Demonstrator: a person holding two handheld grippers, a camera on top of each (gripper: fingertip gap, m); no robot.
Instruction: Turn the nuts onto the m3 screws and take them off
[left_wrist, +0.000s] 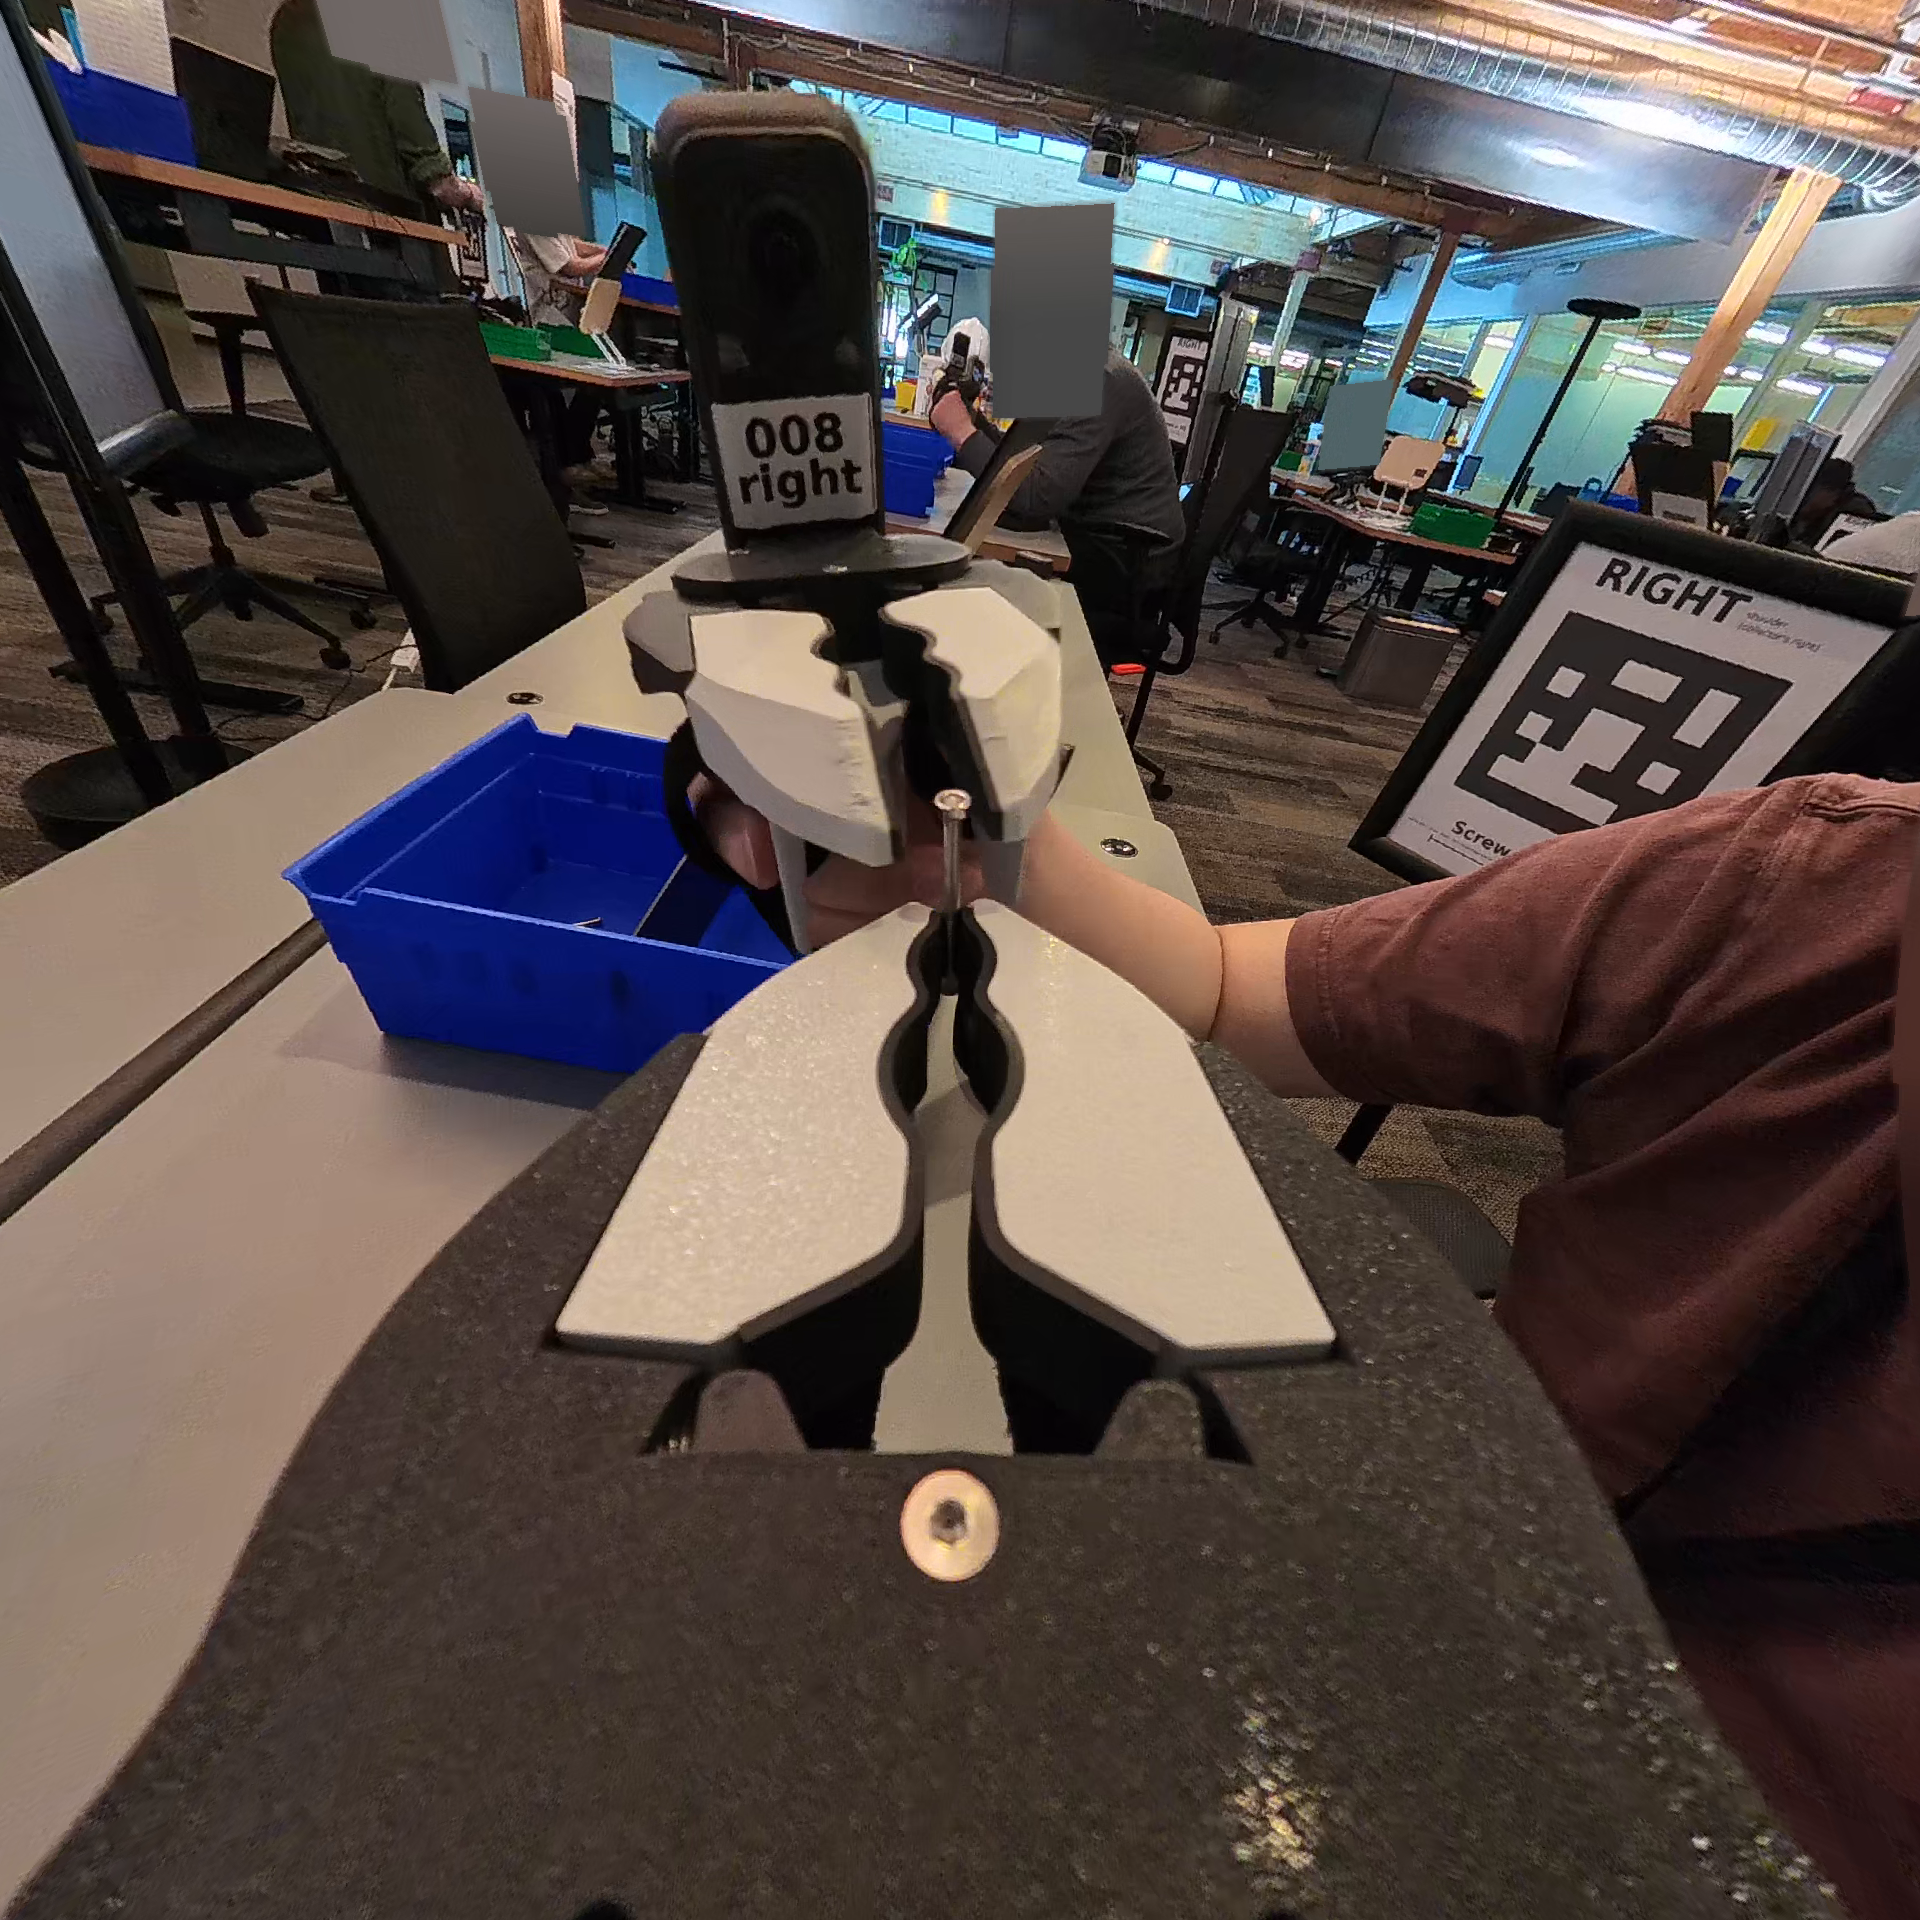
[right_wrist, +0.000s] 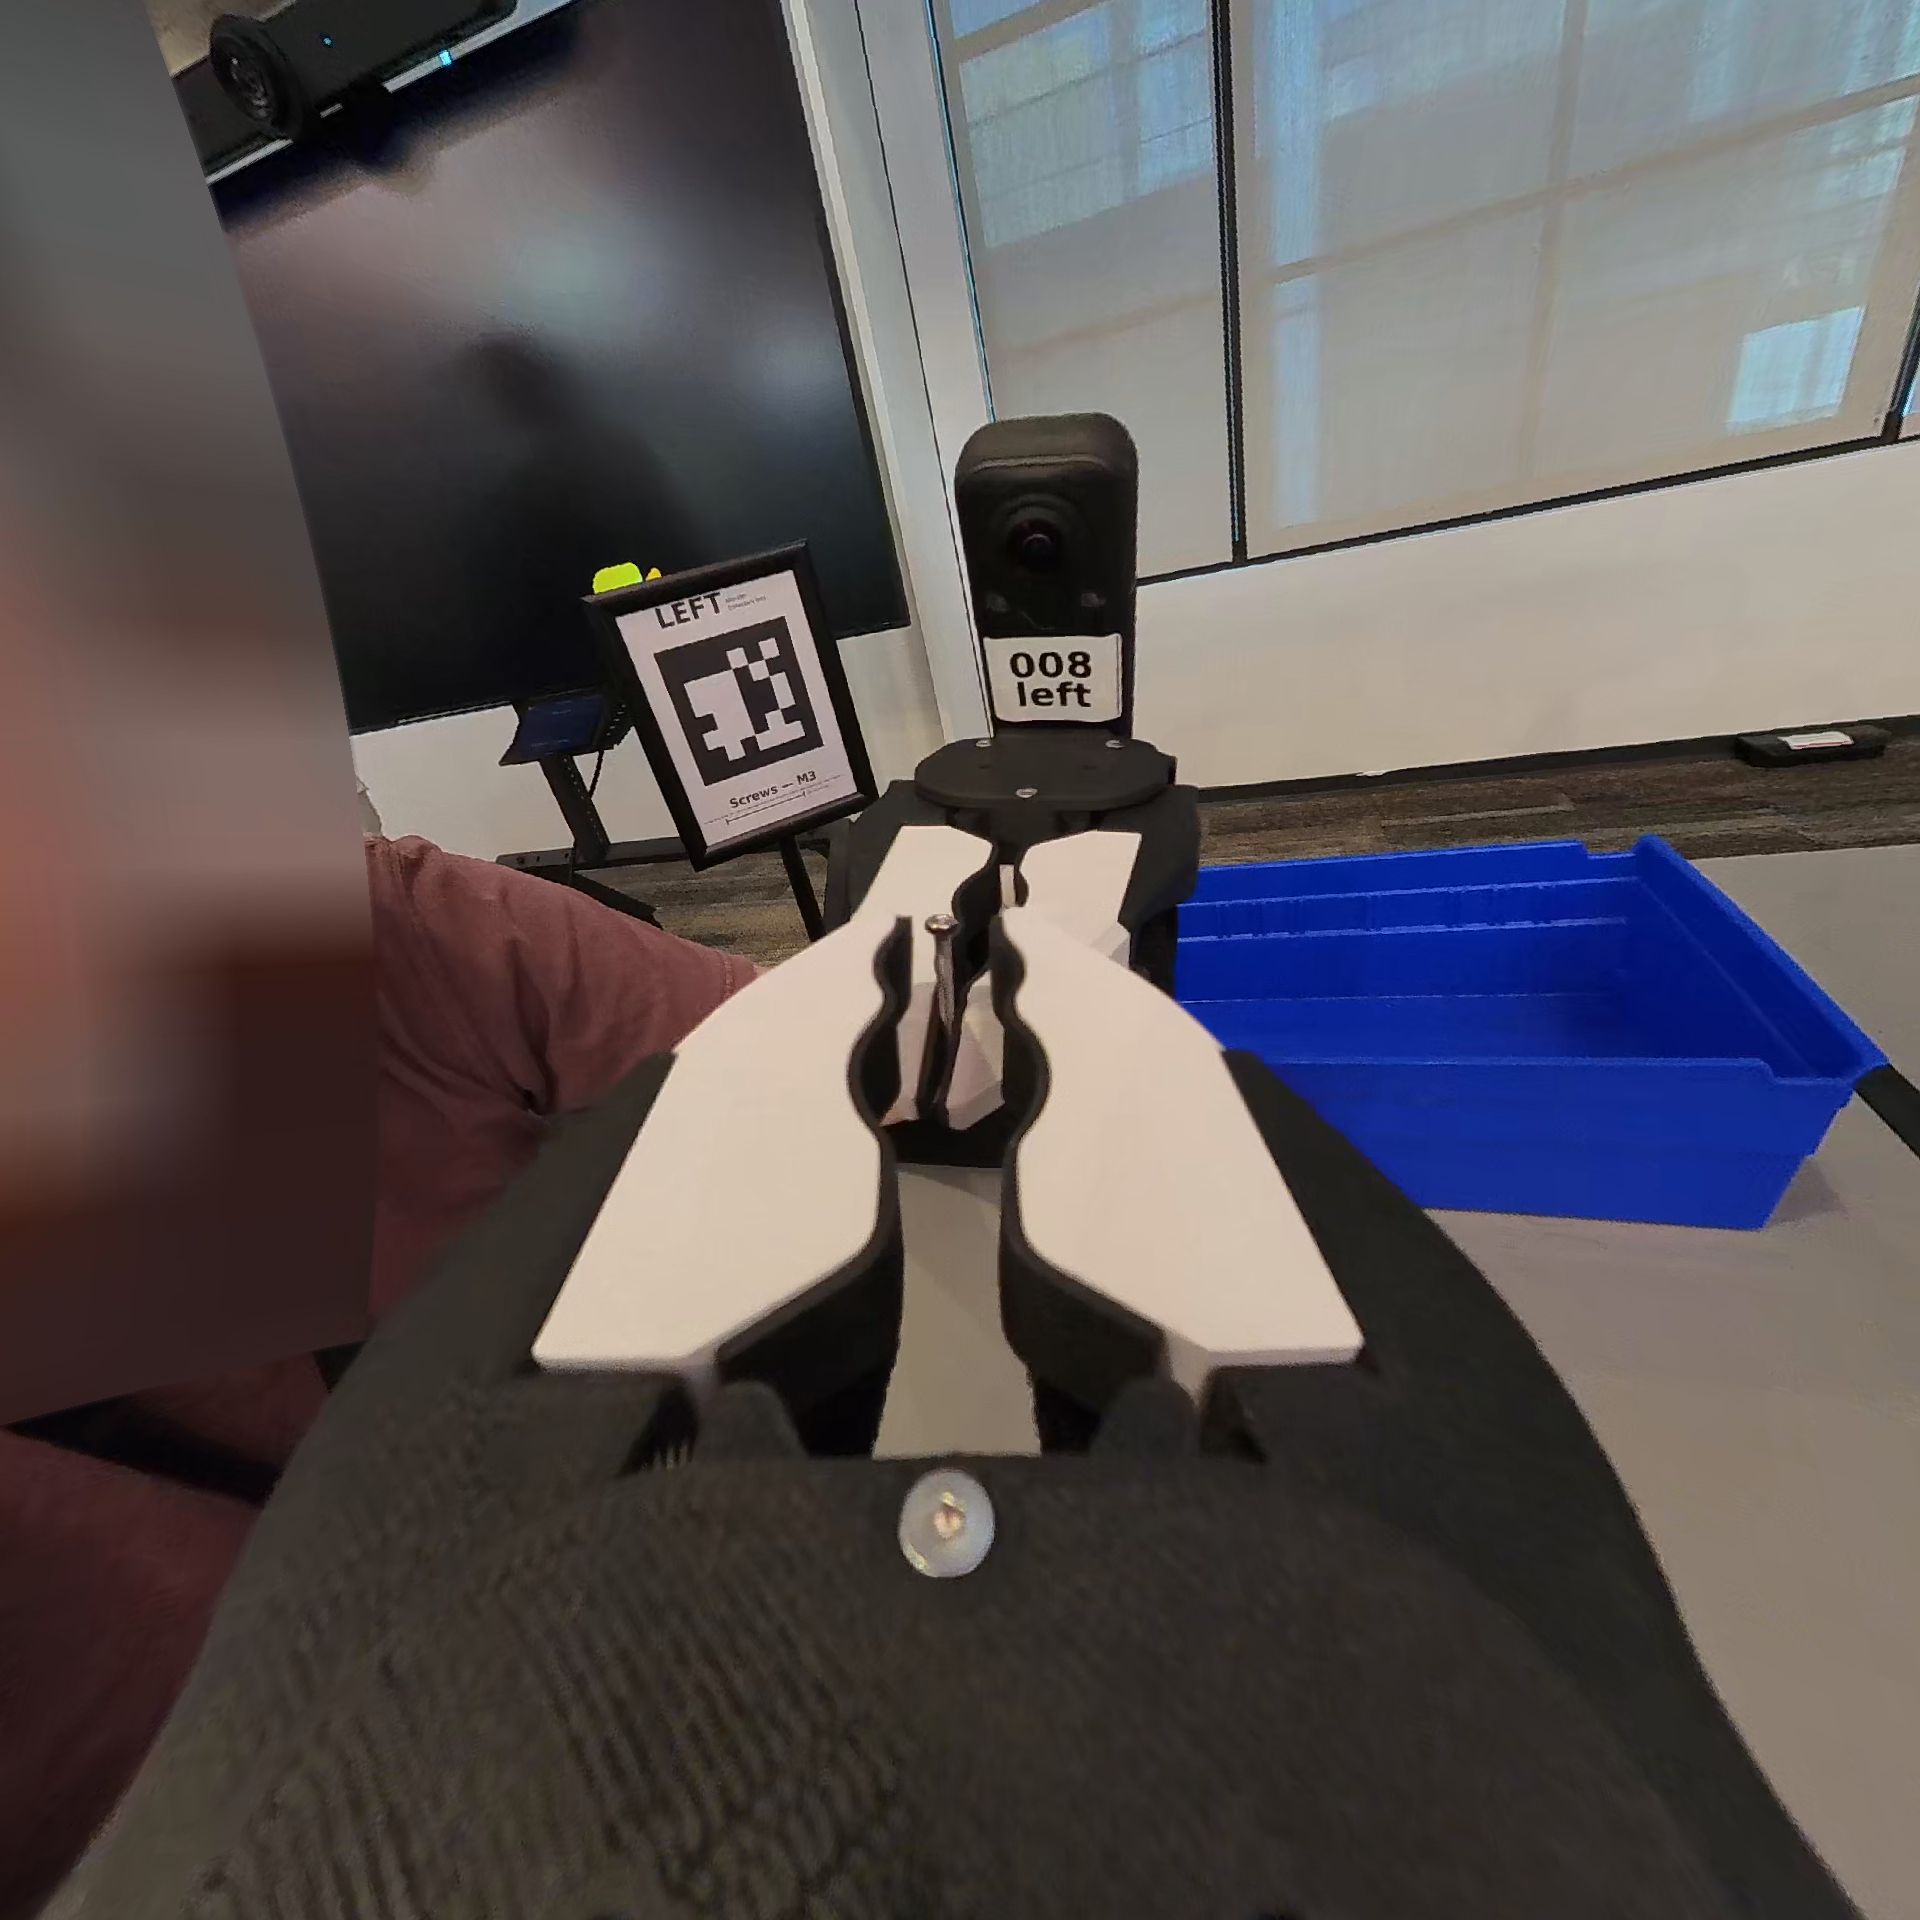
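A thin metal screw (left_wrist: 951, 873) stands upright with its head on top. My left gripper (left_wrist: 951, 940) is shut on its lower shaft. My right gripper (left_wrist: 920, 810) faces the left one, its tips level with the screw head. In the right wrist view the screw (right_wrist: 941, 987) stands between the right gripper's (right_wrist: 942, 930) fingertips, which are a narrow gap apart. The left gripper (right_wrist: 940, 1086) holds it from beyond. No nut shows, and I cannot tell whether the right fingers press on anything.
A blue plastic bin (left_wrist: 499, 966) sits on the grey table (left_wrist: 208, 1195) to the left; it also shows in the right wrist view (right_wrist: 1455, 1132). Framed marker signs (left_wrist: 1621, 717) (right_wrist: 743, 707) stand beside the table. A person's arm in a maroon sleeve (left_wrist: 1558, 987) holds the right gripper. Only a small space, under 4 cm, lies between the two pairs of fingers.
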